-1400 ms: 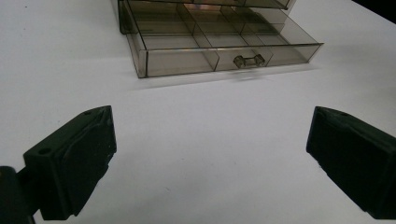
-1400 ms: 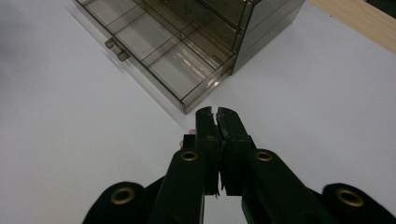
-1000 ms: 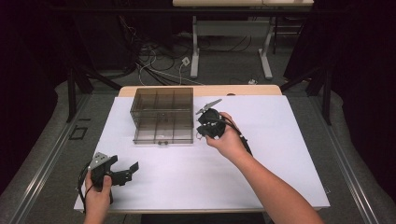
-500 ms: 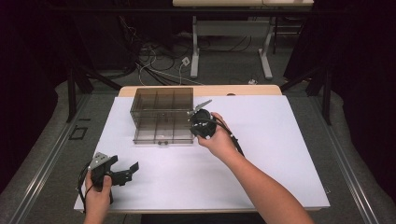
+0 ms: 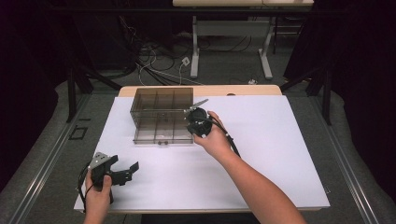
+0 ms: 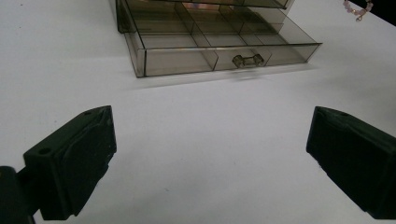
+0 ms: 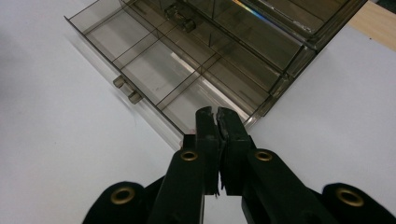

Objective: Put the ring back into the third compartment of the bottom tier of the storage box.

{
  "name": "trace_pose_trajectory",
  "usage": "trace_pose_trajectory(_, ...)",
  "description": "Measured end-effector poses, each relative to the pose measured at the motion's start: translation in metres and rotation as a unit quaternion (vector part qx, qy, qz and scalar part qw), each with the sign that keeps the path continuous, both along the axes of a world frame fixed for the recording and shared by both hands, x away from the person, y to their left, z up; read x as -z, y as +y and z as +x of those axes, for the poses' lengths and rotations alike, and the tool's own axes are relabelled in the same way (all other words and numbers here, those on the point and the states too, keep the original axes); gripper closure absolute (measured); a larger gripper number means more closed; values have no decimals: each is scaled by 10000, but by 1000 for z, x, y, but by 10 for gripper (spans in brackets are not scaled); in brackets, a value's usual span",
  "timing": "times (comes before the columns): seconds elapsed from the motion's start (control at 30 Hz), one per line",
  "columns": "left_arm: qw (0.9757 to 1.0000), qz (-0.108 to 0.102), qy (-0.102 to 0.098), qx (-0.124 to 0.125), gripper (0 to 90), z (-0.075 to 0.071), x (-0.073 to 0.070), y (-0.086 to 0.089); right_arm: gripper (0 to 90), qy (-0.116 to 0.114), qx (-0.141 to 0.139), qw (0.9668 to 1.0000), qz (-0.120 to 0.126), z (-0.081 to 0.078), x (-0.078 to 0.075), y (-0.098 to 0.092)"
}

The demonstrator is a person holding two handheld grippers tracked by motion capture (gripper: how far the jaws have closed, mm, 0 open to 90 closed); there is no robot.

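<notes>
Smoked clear organiser box [image 5: 162,111] sits toward the far-left part of the white-covered bench [image 5: 280,154], its bottom drawer [image 5: 163,134] pulled out toward the person, small handle [image 5: 162,142] on the front edge. Drawer is split into compartments by thin dividers; those in sight look bare. Right hand-held gripper [image 5: 192,122] is at the drawer's right front corner, jaws pressed together w/ nothing between them; in the right gripper view the closed tips [image 7: 217,122] hover over the corner compartment, just inside the drawer wall [image 7: 140,109]; whether they touch the plastic can't be told. Left hand-held gripper [image 5: 125,169] is held near the bench's front-left edge, well apart from the box, jaws spread wide & empty; in the left gripper view it faces the drawer front [image 6: 224,58] across bare white surface. Small beaded item [image 6: 358,8] lies at the top right of that view, beyond the box.
</notes>
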State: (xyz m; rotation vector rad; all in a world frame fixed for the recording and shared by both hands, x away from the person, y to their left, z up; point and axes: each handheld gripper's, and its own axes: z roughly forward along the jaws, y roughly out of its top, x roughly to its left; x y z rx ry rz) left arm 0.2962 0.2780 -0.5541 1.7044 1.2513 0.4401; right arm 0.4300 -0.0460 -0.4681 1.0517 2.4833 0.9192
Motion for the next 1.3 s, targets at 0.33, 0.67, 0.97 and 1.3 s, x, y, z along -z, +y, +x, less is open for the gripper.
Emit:
trace_pose_trajectory(0.33, 10000, -13, -4, 7, 19, 0, 0, 1, 882, 22, 153, 9998, 91, 6, 6, 10)
trace_pose_trajectory(0.67, 10000, -41, -9, 32, 19, -1, -1, 1, 882, 23, 315, 9992, 260, 13, 15, 14)
trace_pose_trajectory(0.97, 10000, -38, -18, 58, 19, 0, -1, 0, 882, -88, 416, 9981, 445, 19, 26, 17)
trace_pose_trajectory(1.3, 10000, -38, -14, 71, 19, 0, 0, 0, 882, -205, 352, 9979, 507, 22, 35, 21)
